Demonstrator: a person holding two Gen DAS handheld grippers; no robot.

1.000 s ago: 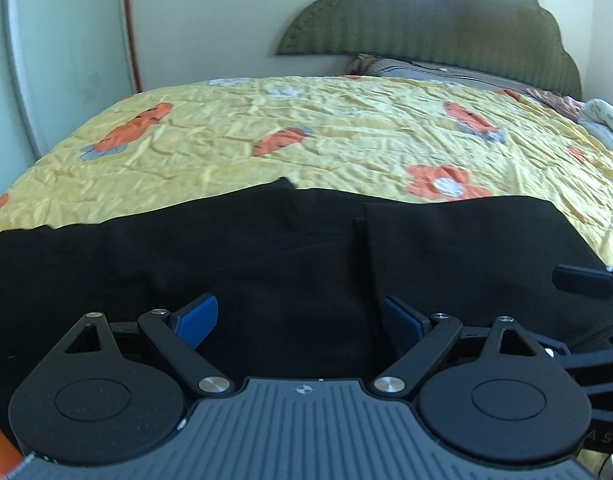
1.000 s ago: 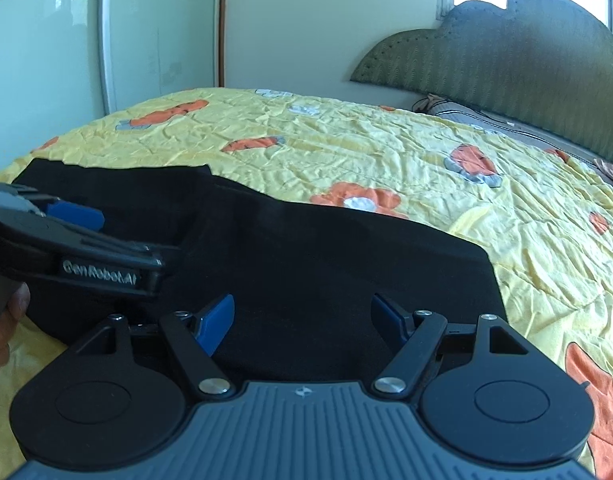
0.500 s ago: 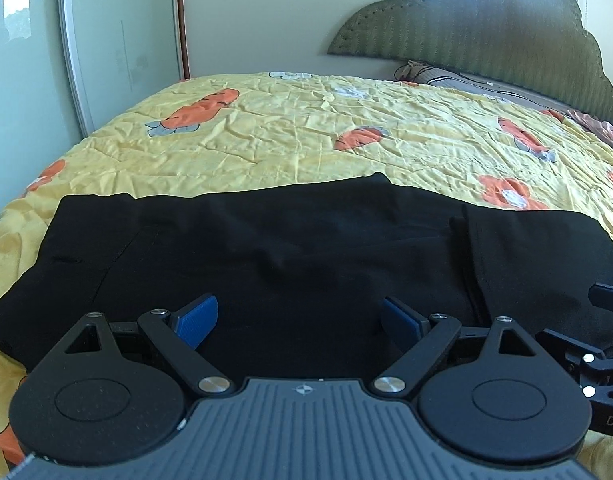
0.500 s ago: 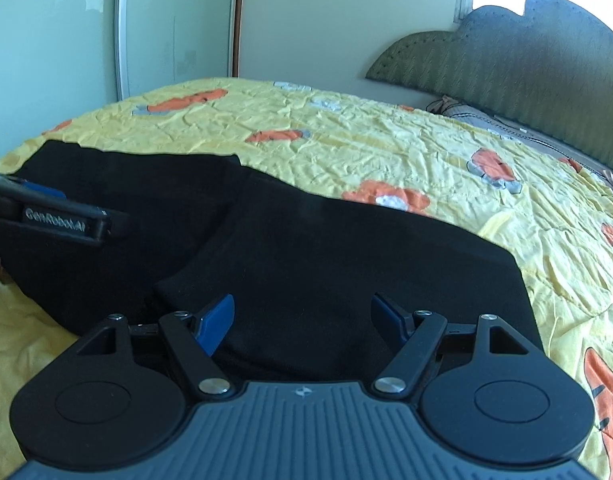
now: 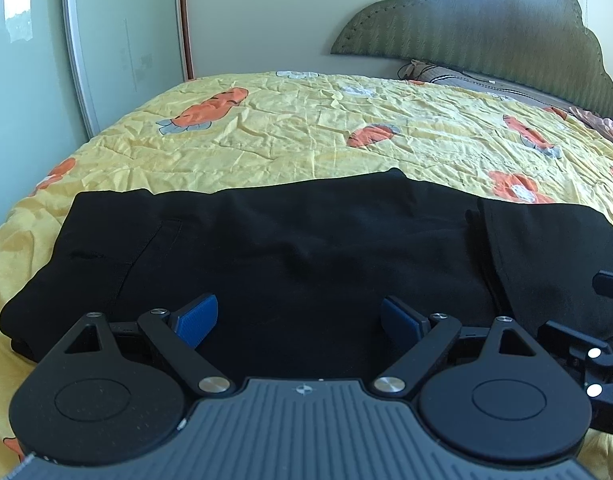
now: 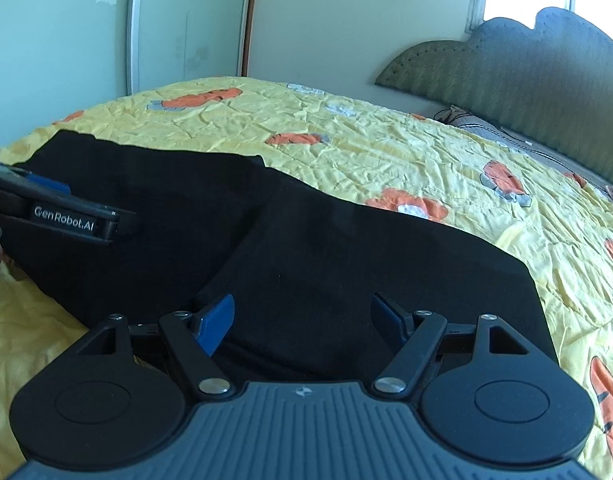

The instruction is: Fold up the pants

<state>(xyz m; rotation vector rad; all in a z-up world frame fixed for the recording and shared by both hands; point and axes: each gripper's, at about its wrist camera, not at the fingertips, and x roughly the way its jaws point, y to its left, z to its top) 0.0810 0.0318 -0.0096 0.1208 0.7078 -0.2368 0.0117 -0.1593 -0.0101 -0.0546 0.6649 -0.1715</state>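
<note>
Black pants point(image 5: 306, 248) lie flat on the yellow bedspread, with one end folded over at the right point(image 5: 546, 248). My left gripper point(image 5: 298, 320) is open and empty, just above the near edge of the pants. My right gripper point(image 6: 302, 316) is open and empty over the folded-over part point(image 6: 386, 256). The left gripper also shows at the left edge of the right wrist view point(image 6: 66, 216). Part of the right gripper shows at the right edge of the left wrist view point(image 5: 602, 356).
The yellow bedspread point(image 5: 306, 128) with orange flower prints covers the bed. A green padded headboard point(image 5: 486, 28) and pillows stand at the far end. A pale wardrobe door point(image 5: 118, 40) stands at the left. Loose clothing lies at the far right point(image 5: 602, 124).
Both grippers have pulled back and shifted left along the pants, so more of the waist end and the left bed edge shows. Both stay open and the pants lie unmoved.
</note>
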